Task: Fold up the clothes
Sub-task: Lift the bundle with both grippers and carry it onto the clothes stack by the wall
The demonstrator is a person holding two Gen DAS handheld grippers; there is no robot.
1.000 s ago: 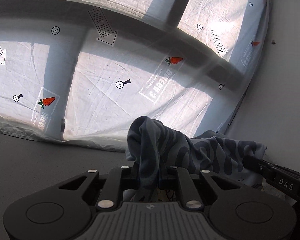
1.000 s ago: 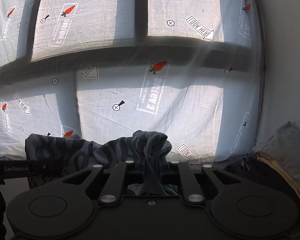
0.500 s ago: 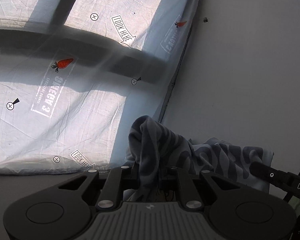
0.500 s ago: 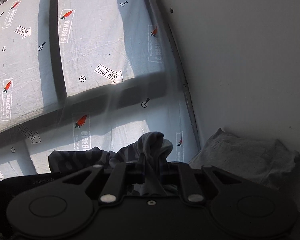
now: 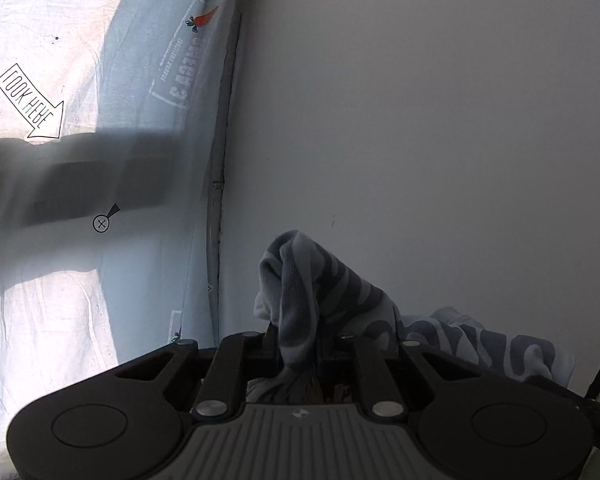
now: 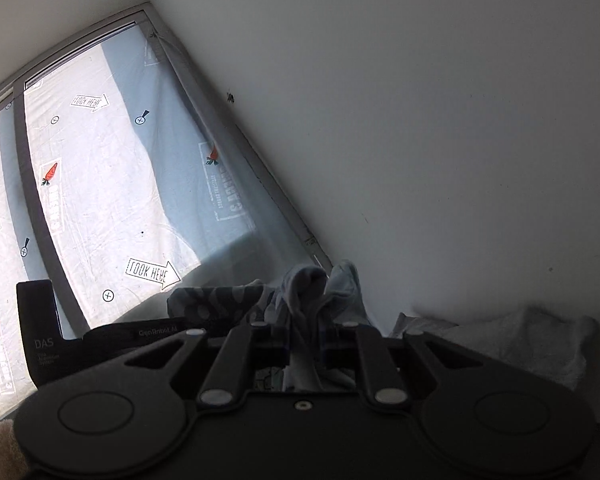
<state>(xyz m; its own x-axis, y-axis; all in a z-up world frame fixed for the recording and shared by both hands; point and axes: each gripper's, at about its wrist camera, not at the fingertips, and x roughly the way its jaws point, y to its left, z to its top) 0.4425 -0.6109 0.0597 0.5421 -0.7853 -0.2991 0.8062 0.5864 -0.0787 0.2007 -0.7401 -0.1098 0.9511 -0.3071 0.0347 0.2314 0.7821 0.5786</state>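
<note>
Both claws clamped the patterned garment (image 5: pixel 300 300): left claw (image 5: pixel 300 344), right claw (image 6: pixel 305 334). Window sheet (image 6: pixel 112 200) read "LOOK HERE"; left claw body read "DAS", "GenRobot.AI".

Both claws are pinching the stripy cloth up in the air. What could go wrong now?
1. Each claw, left claw and right claw, grips only a small bunched bit of the patterned garment, so the cloth might slip out.
2. The fabric between the claws looks crumpled, not flat, so the fold may come out wrinkly.
3. A grey folded pile lies just beyond the right claw; the hanging cloth could brush it and mess it up.
</note>
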